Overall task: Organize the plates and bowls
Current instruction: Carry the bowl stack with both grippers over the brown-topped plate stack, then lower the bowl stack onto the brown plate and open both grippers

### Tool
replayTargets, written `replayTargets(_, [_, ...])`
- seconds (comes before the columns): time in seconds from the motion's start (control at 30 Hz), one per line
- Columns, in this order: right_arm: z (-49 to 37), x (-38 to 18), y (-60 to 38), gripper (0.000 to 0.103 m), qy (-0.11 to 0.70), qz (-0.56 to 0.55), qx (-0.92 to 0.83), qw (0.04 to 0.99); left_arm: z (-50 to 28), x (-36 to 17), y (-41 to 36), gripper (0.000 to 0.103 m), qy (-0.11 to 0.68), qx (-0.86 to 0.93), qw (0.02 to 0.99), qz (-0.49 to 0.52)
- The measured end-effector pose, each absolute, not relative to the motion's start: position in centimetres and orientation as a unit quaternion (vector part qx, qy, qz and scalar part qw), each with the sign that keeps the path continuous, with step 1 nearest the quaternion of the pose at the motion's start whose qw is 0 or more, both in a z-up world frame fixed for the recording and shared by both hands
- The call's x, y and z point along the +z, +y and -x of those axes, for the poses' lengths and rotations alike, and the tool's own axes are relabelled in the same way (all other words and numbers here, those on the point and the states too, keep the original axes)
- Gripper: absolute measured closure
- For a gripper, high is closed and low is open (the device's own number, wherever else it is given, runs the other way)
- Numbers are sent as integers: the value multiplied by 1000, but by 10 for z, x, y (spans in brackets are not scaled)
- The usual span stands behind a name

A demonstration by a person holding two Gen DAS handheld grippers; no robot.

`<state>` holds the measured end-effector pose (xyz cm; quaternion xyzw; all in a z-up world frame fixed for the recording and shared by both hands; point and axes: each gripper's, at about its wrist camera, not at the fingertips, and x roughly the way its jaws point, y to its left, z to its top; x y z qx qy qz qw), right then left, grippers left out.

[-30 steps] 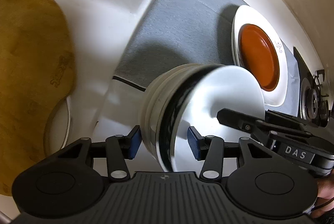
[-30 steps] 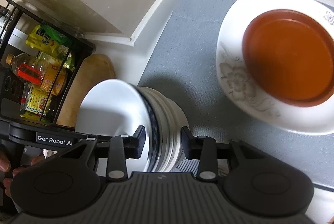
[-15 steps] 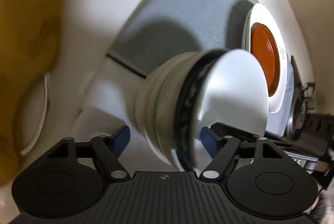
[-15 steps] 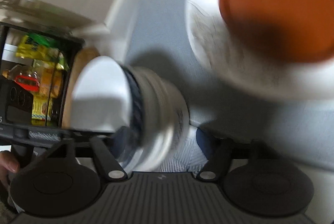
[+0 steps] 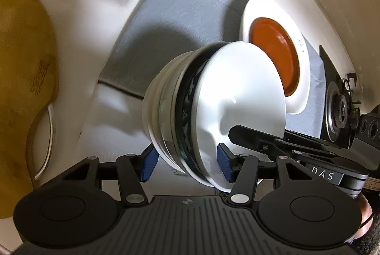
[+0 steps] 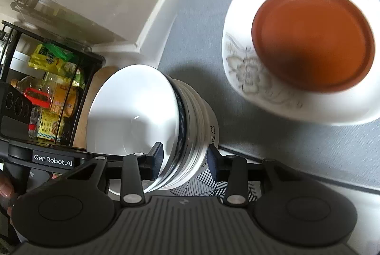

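A stack of nested bowls (image 5: 213,107), white with one dark blue patterned rim, hangs in the air between both grippers. My left gripper (image 5: 186,166) is shut on one side of the stack's rims. My right gripper (image 6: 185,161) is shut on the opposite side of the stack (image 6: 152,126). An orange plate (image 6: 311,39) lies on a white flowered plate (image 6: 256,79) on the grey mat (image 6: 197,41), beyond the stack. Both plates also show in the left wrist view, the orange plate (image 5: 275,55) partly behind the bowls.
A wooden cutting board (image 5: 21,65) lies on the white counter at the left. A black rack (image 6: 47,79) holds bottles and packets. A gas burner (image 5: 339,110) sits past the mat's right end. A patterned cloth (image 6: 201,186) lies under the stack.
The bowl stack has been carried with both grippers toward the grey mat and the plates. The views shook half a second ago and are steadier now.
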<state>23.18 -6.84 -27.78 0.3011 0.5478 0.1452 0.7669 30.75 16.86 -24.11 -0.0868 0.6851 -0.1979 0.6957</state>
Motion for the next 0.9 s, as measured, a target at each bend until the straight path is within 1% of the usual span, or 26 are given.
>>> replayTargets(0.23, [-235,-246,-88,59,516,-297,129,793,-318,-212,151,46,667,-217,708,81])
replayTargets(0.43, [-239,-217,-124,59,480,-290,99,822,-335,-190,111,46,643,-256,719,69])
replayTargets(0.7, [-249,-209,-185,59,450,-305,53,838,-365,-186,54,46,631,-290,718,48])
replayTargets(0.9, [-262,-223,-205,59,449,-304,26,840,-388,-207,25,46,642,-310,700,39])
